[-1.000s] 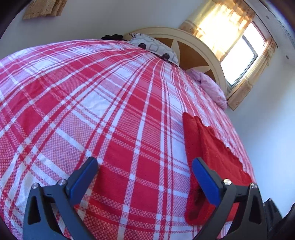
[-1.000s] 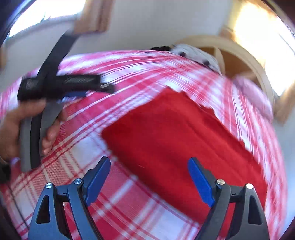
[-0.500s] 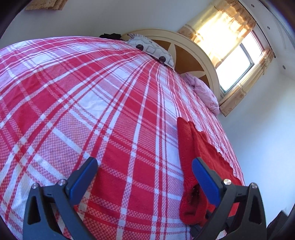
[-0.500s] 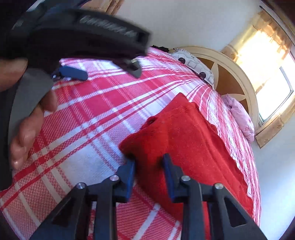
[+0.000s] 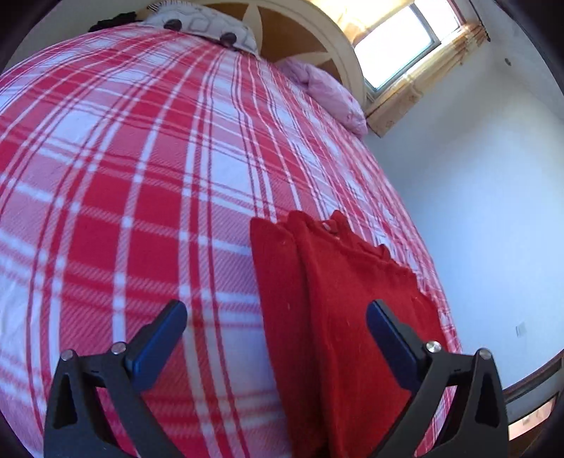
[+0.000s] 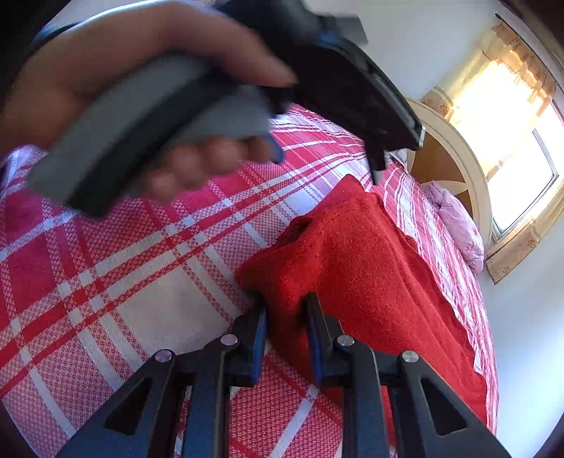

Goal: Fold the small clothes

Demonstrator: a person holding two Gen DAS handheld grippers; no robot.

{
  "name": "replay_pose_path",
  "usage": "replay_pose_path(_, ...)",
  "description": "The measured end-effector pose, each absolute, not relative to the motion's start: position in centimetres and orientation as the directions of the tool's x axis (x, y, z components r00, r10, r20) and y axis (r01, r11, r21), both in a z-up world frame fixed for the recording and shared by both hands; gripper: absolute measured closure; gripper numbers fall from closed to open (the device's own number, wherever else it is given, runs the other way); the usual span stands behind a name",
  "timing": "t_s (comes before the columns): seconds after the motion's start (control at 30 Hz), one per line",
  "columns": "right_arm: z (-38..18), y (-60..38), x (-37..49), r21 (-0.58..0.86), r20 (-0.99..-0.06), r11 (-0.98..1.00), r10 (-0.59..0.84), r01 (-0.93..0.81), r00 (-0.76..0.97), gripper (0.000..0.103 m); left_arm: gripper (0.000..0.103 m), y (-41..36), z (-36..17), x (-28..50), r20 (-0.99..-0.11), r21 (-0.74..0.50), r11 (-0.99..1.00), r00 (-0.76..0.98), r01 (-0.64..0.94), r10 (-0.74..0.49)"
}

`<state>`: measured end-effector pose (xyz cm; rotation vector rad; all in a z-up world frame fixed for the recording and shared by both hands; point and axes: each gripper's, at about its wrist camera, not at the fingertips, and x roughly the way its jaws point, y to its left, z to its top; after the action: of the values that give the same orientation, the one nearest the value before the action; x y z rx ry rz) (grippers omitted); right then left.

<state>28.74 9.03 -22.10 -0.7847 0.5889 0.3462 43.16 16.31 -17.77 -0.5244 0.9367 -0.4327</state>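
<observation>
A red knit garment (image 5: 338, 303) lies folded lengthwise on the red and white plaid bedspread (image 5: 141, 176). My left gripper (image 5: 276, 319) hovers open above its near part, the left finger over the bedspread and the right finger over the red cloth. In the right wrist view my right gripper (image 6: 284, 310) is shut on the near corner of the red garment (image 6: 370, 267), which bunches up between the pads. The left gripper's black body (image 6: 352, 88), held by a hand (image 6: 123, 81), fills the top of that view, blurred.
Pillows lie at the headboard: a patterned one (image 5: 208, 24) and a pink one (image 5: 331, 95). A bright window (image 5: 405, 38) sits behind the bed. The bed's right edge runs along a white wall (image 5: 493, 211).
My right gripper came down and shut on the garment's corner. My left gripper swung right, from over bare bedspread to straddling the garment's left edge, staying open.
</observation>
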Motion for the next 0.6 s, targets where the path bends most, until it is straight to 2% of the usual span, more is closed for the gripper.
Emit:
replay_pose_path(0.13, -22.1, 9.0, 28.4, -0.553, -0.614, 0.666, 0.078, -0.5, 0.785, 0.082, 0.003, 14.7, -17.9, 44.9, -0.648, -0.606, 0.779, 0.467, 0.161, -0.601)
replay_pose_path(0.27, -22.3, 9.2, 28.5, -0.568, -0.609, 0.657, 0.07, -0.496, 0.79, 0.082, 0.016, 13.6, -18.0, 45.4, -0.655, -0.592, 0.784, 0.453, 0.188, -0.604)
replay_pose_path(0.33, -22.3, 9.2, 28.4, -0.569, -0.608, 0.656, 0.07, -0.495, 0.791, 0.082, 0.03, 13.5, -17.9, 45.6, -0.661, -0.581, 0.791, 0.457, 0.191, -0.595)
replay_pose_path(0.4, -22.3, 9.2, 28.4, -0.562, -0.612, 0.66, 0.074, -0.498, 0.788, 0.082, 0.07, 13.5, -18.1, 45.6, -0.664, -0.595, 0.78, 0.428, 0.193, -0.613)
replay_pose_path(0.5, -21.9, 8.8, 28.5, -0.542, -0.62, 0.671, 0.088, -0.506, 0.78, 0.082, 0.085, 13.1, -18.3, 45.5, -0.671, -0.59, 0.786, 0.429, 0.186, -0.605)
replay_pose_path(0.6, -20.8, 7.8, 28.6, -0.479, -0.64, 0.705, 0.128, -0.523, 0.758, 0.088, 0.086, 13.0, -17.3, 45.1, -0.667, -0.581, 0.793, 0.452, 0.181, -0.592)
